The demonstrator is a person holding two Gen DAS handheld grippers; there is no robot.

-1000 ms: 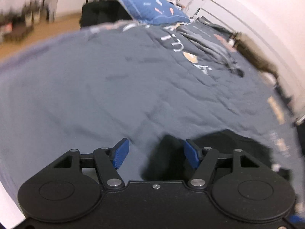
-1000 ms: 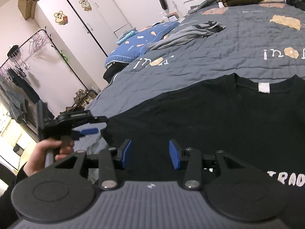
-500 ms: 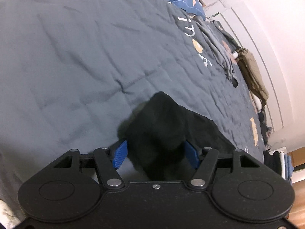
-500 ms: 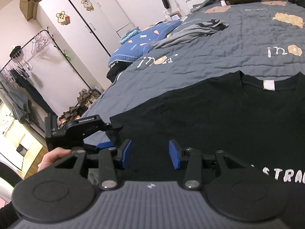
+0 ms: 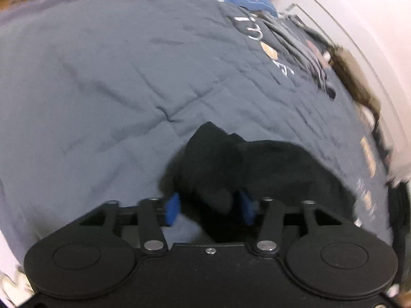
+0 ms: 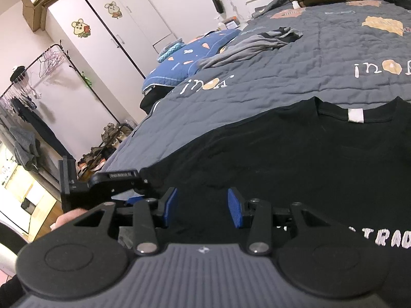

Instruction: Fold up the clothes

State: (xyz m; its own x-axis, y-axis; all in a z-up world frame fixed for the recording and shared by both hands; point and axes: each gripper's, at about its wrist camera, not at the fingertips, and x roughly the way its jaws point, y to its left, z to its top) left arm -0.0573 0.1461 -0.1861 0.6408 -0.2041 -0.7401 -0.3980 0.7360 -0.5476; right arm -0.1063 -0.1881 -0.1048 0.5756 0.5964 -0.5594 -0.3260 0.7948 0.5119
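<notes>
one black T-shirt; two grippers

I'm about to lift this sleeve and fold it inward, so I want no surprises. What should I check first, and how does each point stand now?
1. Sleeve of the black T-shirt between the left gripper fingers: ok, bunched there.
2. Left grip closed on the cloth: cannot tell; the view is blurred, and a gap shows beside one pad.
3. Right gripper free: ok, open over the shirt body.
4. Shirt body flat, collar label showing: ok.
5. Grey quilt caught with the sleeve: cannot tell.
</notes>
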